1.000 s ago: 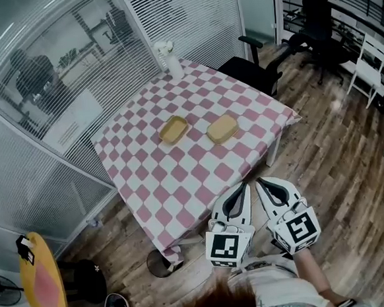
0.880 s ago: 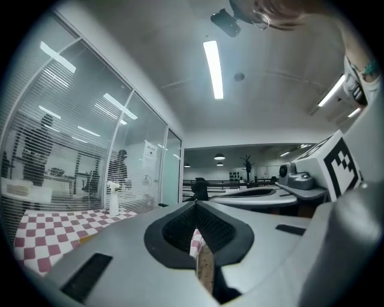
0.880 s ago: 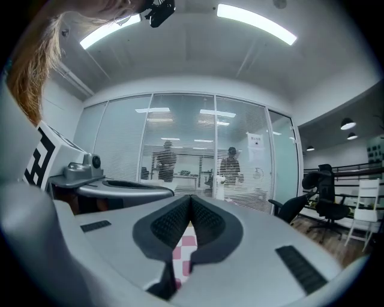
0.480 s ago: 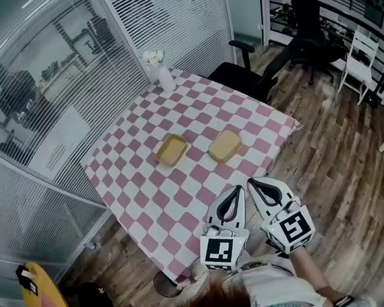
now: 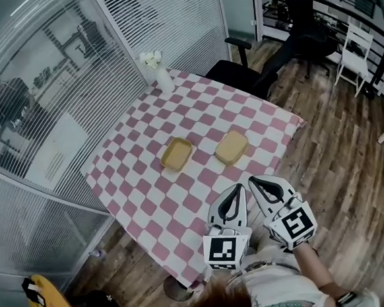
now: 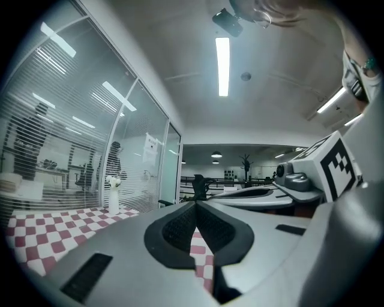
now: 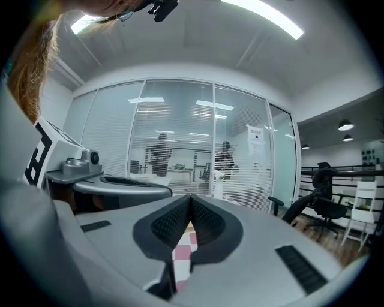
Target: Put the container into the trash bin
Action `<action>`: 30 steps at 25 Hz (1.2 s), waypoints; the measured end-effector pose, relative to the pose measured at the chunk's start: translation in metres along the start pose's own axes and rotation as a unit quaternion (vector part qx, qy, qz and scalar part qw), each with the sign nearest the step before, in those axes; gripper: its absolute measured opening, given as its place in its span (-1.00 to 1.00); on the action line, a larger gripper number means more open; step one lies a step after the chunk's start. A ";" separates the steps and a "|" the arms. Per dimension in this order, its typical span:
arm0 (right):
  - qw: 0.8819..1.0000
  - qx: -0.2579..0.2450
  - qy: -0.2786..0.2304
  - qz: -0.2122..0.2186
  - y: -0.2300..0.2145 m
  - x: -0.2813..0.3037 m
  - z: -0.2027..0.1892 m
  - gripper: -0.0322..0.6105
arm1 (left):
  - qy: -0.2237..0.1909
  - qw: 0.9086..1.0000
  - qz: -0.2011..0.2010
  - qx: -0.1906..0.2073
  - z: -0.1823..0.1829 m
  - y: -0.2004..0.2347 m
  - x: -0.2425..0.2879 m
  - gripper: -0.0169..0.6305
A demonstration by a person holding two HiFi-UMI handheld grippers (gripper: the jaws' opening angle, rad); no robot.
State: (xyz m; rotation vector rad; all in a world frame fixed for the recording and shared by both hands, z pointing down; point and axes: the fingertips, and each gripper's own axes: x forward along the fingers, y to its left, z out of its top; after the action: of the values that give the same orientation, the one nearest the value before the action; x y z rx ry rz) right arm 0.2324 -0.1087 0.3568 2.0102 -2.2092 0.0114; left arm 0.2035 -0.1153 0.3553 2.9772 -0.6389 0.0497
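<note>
Nearest the person, the left gripper (image 5: pixel 239 187) and the right gripper (image 5: pixel 252 179) were held side by side, just apart from each other, both pointing roughly level with their tips over the near edge of the checked table (image 5: pixel 150 206). Each was fully closed and empty: in the left gripper view its dark ribbed pads (image 6: pixel 179 229) met at the tip with nothing between them, only a sliver of pink-and-white cloth showing through the gap farther back. The right gripper view showed the same, its pads (image 7: pixel 170 224) pressed together on nothing. Farther in, near the middle of the table and well apart from both tips, lay two shallow yellow containers flat on the cloth. The left yellow container (image 5: pixel 177 154) showed an open hollow, and the right yellow container (image 5: pixel 232 147) looked flatter on top. They sat near each other without touching, each with its long axis running from lower left to upper right in the head view, roughly along the table's near edge. At the far corner stood a white vase (image 5: pixel 164 81) of pale flowers, upright. Beyond it were a black office chair (image 5: pixel 238 71), the wooden floor (image 5: pixel 338 164) and a glass wall (image 5: pixel 55 94) with blinds.
</note>
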 end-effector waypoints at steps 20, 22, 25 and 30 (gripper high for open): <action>0.988 -0.013 -0.015 0.152 -0.040 0.124 0.013 -0.92 | 0.005 0.989 0.148 0.000 0.006 0.093 0.071 -0.93; 0.986 -0.018 -0.015 0.165 -0.048 0.134 0.011 -0.92 | 0.008 0.987 0.163 0.001 0.004 0.099 0.080 -0.93; 0.984 -0.017 -0.010 0.177 -0.062 0.149 0.007 -0.92 | 0.014 0.984 0.178 0.000 -0.001 0.107 0.094 -0.93; 0.979 -0.007 0.005 0.202 -0.070 0.169 -0.007 -0.92 | 0.031 0.980 0.198 -0.009 -0.011 0.119 0.106 -0.93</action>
State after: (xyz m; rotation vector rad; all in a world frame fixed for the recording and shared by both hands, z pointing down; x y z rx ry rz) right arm 0.2875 -0.2821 0.3769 1.5163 -2.5594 0.0529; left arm 0.2515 -0.2651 0.3820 2.7692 -1.2028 0.1637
